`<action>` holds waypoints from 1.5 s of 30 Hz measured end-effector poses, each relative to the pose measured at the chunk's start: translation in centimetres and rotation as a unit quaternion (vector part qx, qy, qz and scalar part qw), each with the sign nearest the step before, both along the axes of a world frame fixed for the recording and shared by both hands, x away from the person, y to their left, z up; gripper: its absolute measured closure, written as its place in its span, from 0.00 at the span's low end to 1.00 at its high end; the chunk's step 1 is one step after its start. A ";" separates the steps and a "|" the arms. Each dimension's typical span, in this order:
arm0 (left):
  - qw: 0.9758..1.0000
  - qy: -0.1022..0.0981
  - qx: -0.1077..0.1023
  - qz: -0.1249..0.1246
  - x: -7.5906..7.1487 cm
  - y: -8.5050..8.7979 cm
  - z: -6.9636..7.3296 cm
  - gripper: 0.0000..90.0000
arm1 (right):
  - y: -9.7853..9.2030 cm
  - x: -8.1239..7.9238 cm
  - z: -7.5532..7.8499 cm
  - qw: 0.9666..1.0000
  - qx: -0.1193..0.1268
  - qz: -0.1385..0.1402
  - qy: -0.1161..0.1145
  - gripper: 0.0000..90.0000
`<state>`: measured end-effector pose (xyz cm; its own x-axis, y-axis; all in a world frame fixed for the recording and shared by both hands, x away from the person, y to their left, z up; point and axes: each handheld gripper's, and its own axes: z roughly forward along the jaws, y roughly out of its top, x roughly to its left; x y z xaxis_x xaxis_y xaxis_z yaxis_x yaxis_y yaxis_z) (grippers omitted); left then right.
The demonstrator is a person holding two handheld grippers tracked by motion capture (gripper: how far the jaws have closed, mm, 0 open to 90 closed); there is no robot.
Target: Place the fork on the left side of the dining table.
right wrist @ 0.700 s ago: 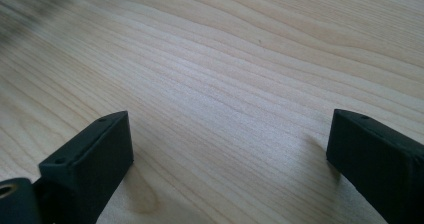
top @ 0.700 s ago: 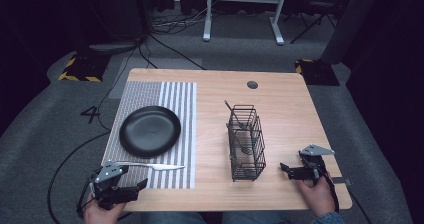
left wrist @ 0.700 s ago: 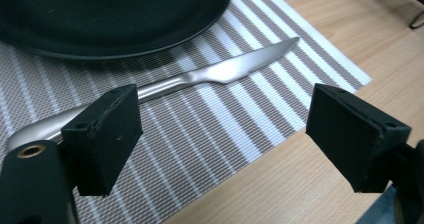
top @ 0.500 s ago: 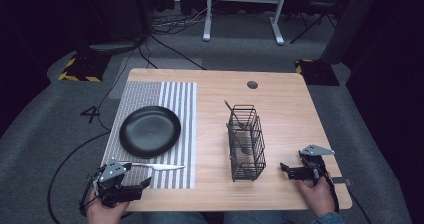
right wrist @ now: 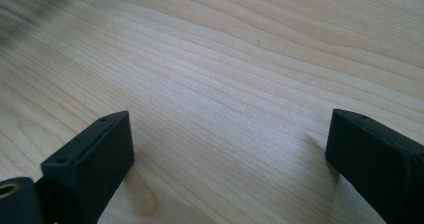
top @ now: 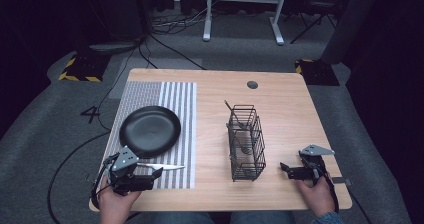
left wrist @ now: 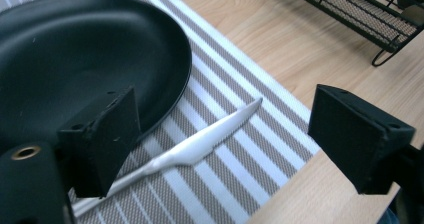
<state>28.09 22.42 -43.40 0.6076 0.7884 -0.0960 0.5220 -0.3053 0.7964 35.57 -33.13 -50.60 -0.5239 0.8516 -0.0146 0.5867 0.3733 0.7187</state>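
Where the left tongs [left wrist: 220, 134] gape: white knife [left wrist: 200, 146] between, untouched.

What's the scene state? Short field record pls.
surface: wooden table
mat: striped, on the table's left part
plate: black, empty, on the mat
knife: silver, flat on the mat, on the person's side of the plate
rack: black wire, right of the mat, utensils inside
left gripper: open, at the knife's handle end, nothing held
right gripper: open over bare wood, right of the rack
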 end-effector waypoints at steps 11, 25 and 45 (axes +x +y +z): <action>0.999 -0.008 -0.012 -0.041 3.1 -2.5 2.2 0.18 | 0.0 0.0 0.0 1.000 0.000 -0.001 0.000 0.06; 0.998 -0.024 -0.011 -0.056 6.1 -5.2 5.3 0.20 | 0.1 0.2 0.0 1.000 0.001 0.004 0.000 0.06; 0.999 -0.010 -0.008 -0.037 10.0 -10.1 8.3 0.25 | 0.0 0.2 0.0 1.000 0.000 0.006 0.001 0.06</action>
